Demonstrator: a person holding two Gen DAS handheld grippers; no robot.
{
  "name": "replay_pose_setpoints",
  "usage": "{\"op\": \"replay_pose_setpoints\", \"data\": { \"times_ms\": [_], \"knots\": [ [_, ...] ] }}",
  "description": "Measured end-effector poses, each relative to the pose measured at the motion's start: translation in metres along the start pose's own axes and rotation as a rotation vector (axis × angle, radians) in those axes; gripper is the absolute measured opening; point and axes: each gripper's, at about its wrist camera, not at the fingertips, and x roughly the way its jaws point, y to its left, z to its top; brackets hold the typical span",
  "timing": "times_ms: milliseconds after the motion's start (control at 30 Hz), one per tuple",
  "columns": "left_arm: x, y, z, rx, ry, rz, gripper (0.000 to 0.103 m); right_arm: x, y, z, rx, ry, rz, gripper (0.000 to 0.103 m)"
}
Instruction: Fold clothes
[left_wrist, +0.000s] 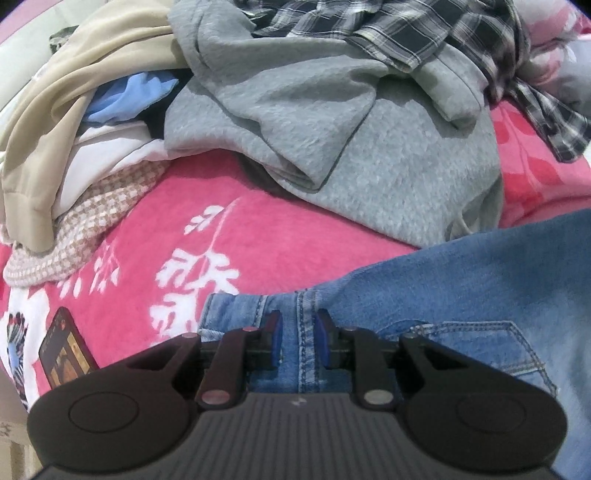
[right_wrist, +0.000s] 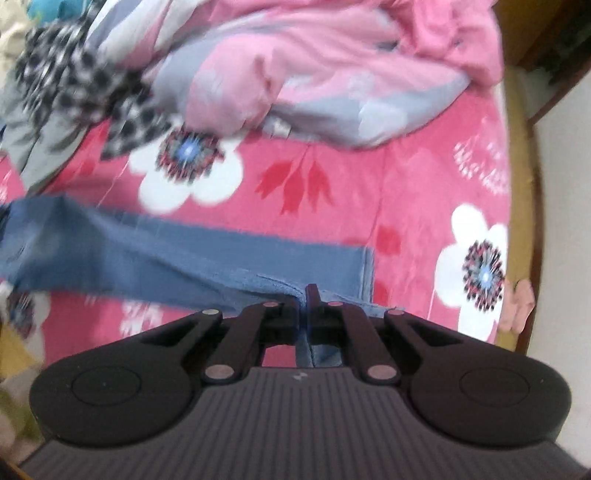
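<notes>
Jeans (left_wrist: 461, 280) on pink blanket (left_wrist: 236, 236), right gripper (right_wrist: 305, 295) pinching hem

No readable text, label, brand or number appears in either view. The phone (left_wrist: 68, 349) screen on the pink blanket (left_wrist: 155, 229) shows only an indistinct picture, too small to read.
</notes>
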Motion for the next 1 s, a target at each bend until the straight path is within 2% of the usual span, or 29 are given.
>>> {"op": "replay_pose_setpoints", "data": {
  "times_ms": [167, 400, 600, 733, 800, 900, 1000],
  "knots": [
    [0.001, -0.002, 0.001, 0.027, 0.004, 0.001, 0.021, 0.018, -0.017, 0.008, 0.002, 0.127, 0.014, 0.001],
    [0.002, -0.004, 0.003, 0.052, 0.013, 0.005, 0.022, 0.129, -0.071, 0.029, 0.033, 0.304, 0.068, 0.001],
    [0.004, -0.007, 0.006, 0.087, 0.025, 0.016, 0.022, 0.231, -0.103, 0.058, 0.067, 0.394, 0.092, 0.004],
    [0.004, -0.009, 0.007, 0.104, 0.032, 0.019, 0.022, 0.259, -0.122, 0.073, 0.134, 0.348, 0.012, 0.026],
    [0.005, -0.010, 0.007, 0.109, 0.031, 0.022, 0.022, 0.260, -0.133, 0.070, 0.195, 0.318, -0.041, 0.032],
    [0.005, -0.010, 0.007, 0.112, 0.030, 0.023, 0.022, 0.249, -0.155, 0.052, 0.326, 0.255, -0.118, 0.058],
    [0.005, -0.010, 0.007, 0.109, 0.029, 0.020, 0.022, 0.220, -0.168, 0.023, 0.457, 0.142, -0.228, 0.059]
  ]
}}
